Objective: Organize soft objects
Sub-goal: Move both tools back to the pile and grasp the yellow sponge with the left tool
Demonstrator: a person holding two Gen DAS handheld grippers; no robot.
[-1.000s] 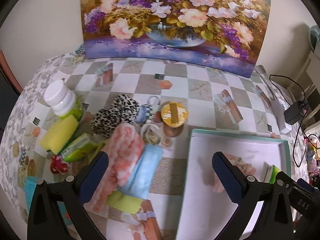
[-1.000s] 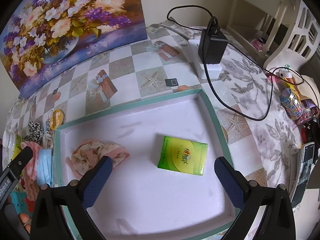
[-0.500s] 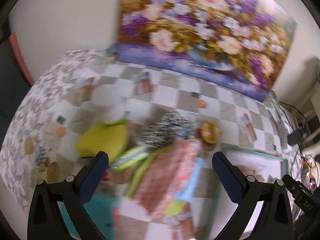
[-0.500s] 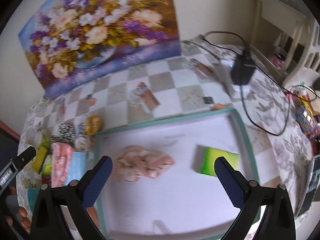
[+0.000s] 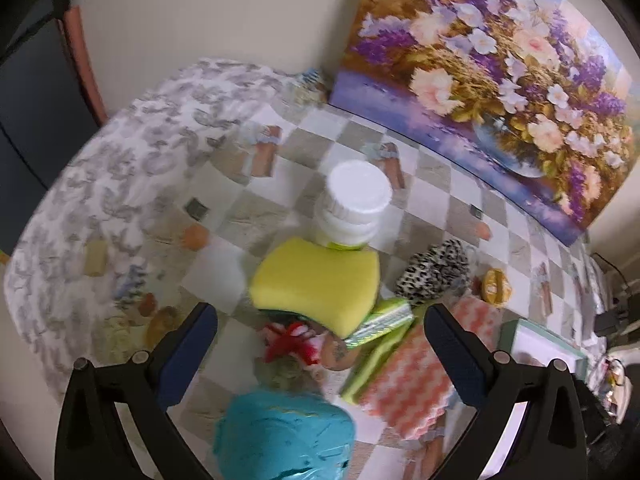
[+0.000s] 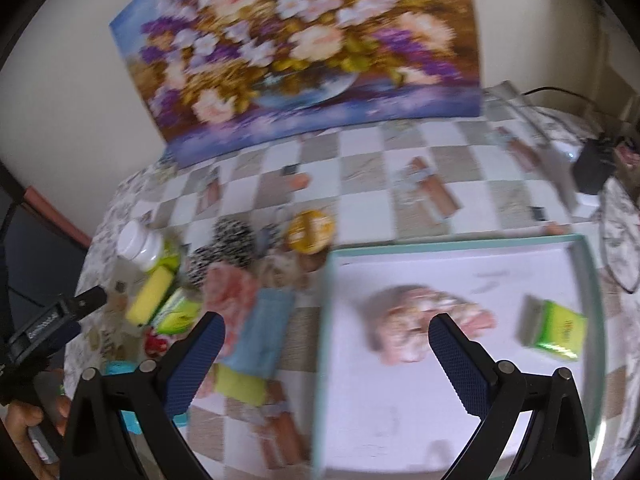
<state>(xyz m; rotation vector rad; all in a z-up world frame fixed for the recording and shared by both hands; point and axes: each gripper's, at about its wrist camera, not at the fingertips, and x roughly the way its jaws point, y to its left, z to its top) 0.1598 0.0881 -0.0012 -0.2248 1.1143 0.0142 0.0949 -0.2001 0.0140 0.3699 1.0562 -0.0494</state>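
Note:
My left gripper (image 5: 320, 344) is open and empty above a pile of soft things: a yellow sponge (image 5: 316, 284), a red item (image 5: 290, 340), a teal cloth (image 5: 284, 436), a pink patterned cloth (image 5: 408, 384) and a leopard scrunchie (image 5: 434, 272). My right gripper (image 6: 326, 354) is open and empty over the left rim of the white tray (image 6: 440, 440). The tray holds a pink floral cloth (image 6: 420, 324) and a green tissue pack (image 6: 554, 330). A blue mask (image 6: 266, 324) and the pink cloth (image 6: 226, 288) lie left of the tray.
A white-capped bottle (image 5: 352, 208) stands behind the sponge. A green tissue pack (image 5: 384, 322) and a yellow tin (image 6: 311, 231) lie in the pile. A flower painting (image 6: 304, 52) leans on the wall. A black charger with cables (image 6: 596, 164) sits at the far right.
Both grippers have swung left. The left one moved from the tray edge to over the sponge and teal cloth. The right one now looks over the tray's left rim. Both stay open.

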